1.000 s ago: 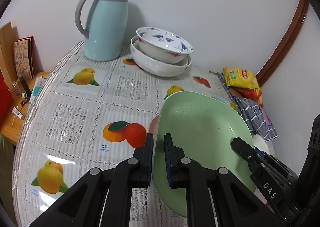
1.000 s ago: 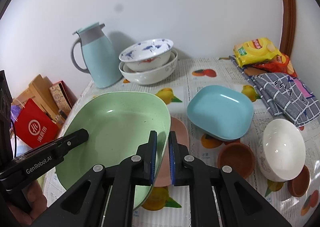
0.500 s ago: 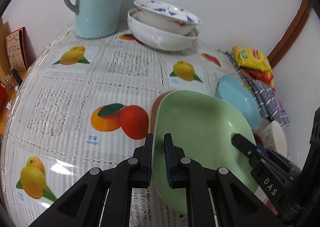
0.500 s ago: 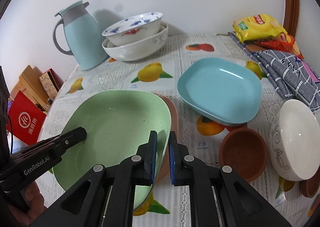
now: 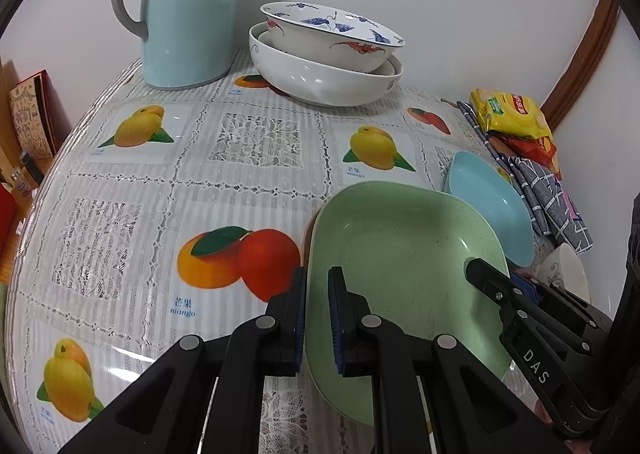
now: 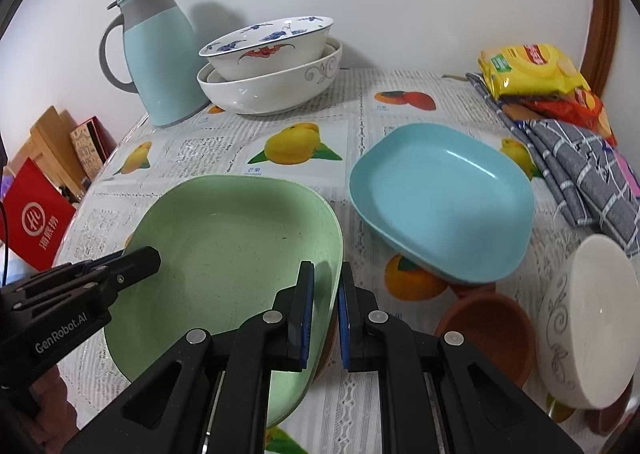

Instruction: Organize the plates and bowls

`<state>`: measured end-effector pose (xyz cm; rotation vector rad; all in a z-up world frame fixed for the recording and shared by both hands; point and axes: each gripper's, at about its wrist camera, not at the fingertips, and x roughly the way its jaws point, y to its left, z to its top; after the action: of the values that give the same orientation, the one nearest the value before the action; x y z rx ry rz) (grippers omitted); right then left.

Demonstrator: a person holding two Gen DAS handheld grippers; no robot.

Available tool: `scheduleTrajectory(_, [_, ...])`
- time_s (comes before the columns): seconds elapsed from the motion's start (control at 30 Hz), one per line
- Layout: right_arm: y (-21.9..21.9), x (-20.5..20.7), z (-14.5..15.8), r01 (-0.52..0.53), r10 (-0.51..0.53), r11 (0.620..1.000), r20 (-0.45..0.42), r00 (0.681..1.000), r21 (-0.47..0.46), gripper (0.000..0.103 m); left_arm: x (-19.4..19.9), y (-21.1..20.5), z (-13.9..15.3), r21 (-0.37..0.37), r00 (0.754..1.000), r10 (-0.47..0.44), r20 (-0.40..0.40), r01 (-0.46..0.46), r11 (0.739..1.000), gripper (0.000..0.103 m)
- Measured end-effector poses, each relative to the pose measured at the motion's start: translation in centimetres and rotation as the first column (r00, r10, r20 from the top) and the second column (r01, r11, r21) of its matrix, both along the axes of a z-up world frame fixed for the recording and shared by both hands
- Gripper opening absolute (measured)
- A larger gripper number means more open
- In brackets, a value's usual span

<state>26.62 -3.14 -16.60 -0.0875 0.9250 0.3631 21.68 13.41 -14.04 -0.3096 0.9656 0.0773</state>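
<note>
From the left wrist, the left tool [image 5: 318, 316] pinches the near-left rim of the green plate [image 5: 404, 254], a speckled, rounded-square dish lying at 5 o'clock on the tabletop [image 5: 160, 189], a pinkish plate edge showing beneath it.

From the right wrist, the right tool [image 6: 325, 320] grips the green plate [image 6: 232, 254] by its right rim; the blue plate [image 6: 440, 197] sits at 2 o'clock.

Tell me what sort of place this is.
Probably a home dining or kitchen table: a fruit-print plastic tablecloth, stacked porcelain bowls beside a pale-blue thermos jug, and snack packets by the wall.
</note>
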Motion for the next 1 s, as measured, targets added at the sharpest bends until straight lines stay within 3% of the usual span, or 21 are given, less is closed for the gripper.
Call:
scheduleTrajectory(0.43, [0.5, 0.5, -0.3, -0.053, 0.053, 0.998, 0.018, 0.998, -0.039, 0.023, -0.2, 1.0, -0.1, -0.011, 1.0, 0.017, -0.013, -0.018, 1.0, 0.011])
scheduleTrajectory(0.57, [-0.1, -0.3, 0.7, -0.042, 0.043, 0.999, 0.051, 0.998, -0.024, 0.045, -0.5, 1.2, 0.5, -0.004, 1.0, 0.023, -0.012, -0.023, 1.0, 0.011])
scheduleTrajectory(0.7, [-0.9, -1.2, 2.1, -0.028, 0.028, 1.0, 0.079, 0.996, -0.008, 0.05, -1.0, 0.7, 1.6, 0.002, 1.0, 0.014, 0.004, -0.014, 1.0, 0.011])
scheduleTrajectory(0.77, [-1.4, -1.7, 2.7, -0.018, 0.018, 1.0, 0.073, 0.997, -0.004, 0.061, -1.3, 0.3, 2.3, 0.01, 1.0, 0.011, 0.015, -0.011, 1.0, 0.011])
scheduleTrajectory(0.83, [-2.1, -2.2, 3.3, -0.004, 0.004, 1.0, 0.076, 0.997, -0.003, 0.061, -1.7, -0.2, 3.2, 0.018, 0.999, 0.005, 0.033, -0.005, 1.0, 0.015])
scheduleTrajectory(0.9, [-3.0, -3.0, 4.1, 0.014, -0.013, 1.0, 0.093, 0.996, -0.012, 0.062, -2.1, -0.9, 4.2, 0.032, 0.999, -0.004, 0.052, 0.002, 0.999, 0.033])
scheduleTrajectory(1.0, [-4.6, -3.9, 5.3, 0.042, -0.04, 0.999, 0.123, 0.992, -0.01, 0.062, -2.7, -2.0, 5.5, 0.052, 0.996, -0.015, 0.083, 0.011, 0.999, 0.036])
